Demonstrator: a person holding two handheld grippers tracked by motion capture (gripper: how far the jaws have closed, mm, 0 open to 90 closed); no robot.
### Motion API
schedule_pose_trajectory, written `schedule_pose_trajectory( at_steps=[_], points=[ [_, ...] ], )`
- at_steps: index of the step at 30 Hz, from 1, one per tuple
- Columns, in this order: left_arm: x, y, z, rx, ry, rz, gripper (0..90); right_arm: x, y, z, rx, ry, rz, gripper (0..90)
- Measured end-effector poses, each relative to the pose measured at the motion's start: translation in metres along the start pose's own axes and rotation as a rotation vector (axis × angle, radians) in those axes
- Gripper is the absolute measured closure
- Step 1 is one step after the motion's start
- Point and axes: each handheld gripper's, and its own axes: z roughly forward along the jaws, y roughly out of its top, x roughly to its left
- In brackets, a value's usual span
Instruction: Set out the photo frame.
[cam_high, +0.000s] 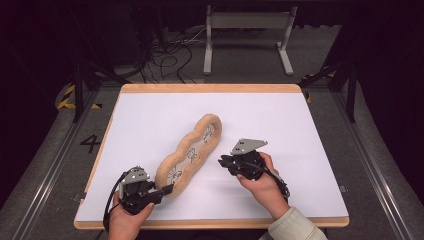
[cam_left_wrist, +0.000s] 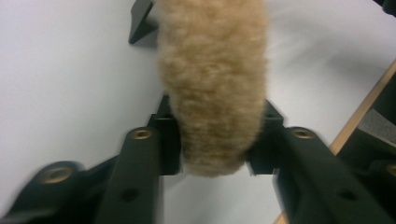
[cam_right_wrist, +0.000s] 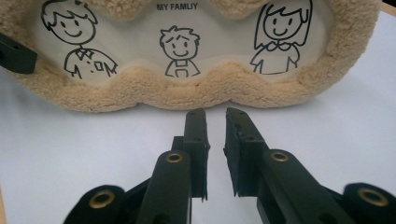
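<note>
the plush picture frame (cam_high: 190, 152) lies on the table (cam_high: 280, 125), its near end pinched between the left gripper (cam_high: 165, 190) fingers. the right gripper (cam_right_wrist: 215, 126), fingers narrow and empty, faces its rim. soft pile could slip if pulled.

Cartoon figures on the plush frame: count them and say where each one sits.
3. In the right gripper view, one figure is at the left of the plush frame, a smaller one in the middle under the lettering, and one at the right. None looks hidden.

Left hand-held gripper (cam_high: 162, 190) clamped, right (cam_high: 221, 161) slightly parted.
</note>
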Motion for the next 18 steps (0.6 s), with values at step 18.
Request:
schedule_pose_trajectory(
  at_steps=[18],
  points=[
    [0.009,-0.002,-0.003,0.003,-0.029,-0.038,67.2,-0.049,0.037,-0.003,-0.009,-0.057,0.038,61.4]
  ],
)
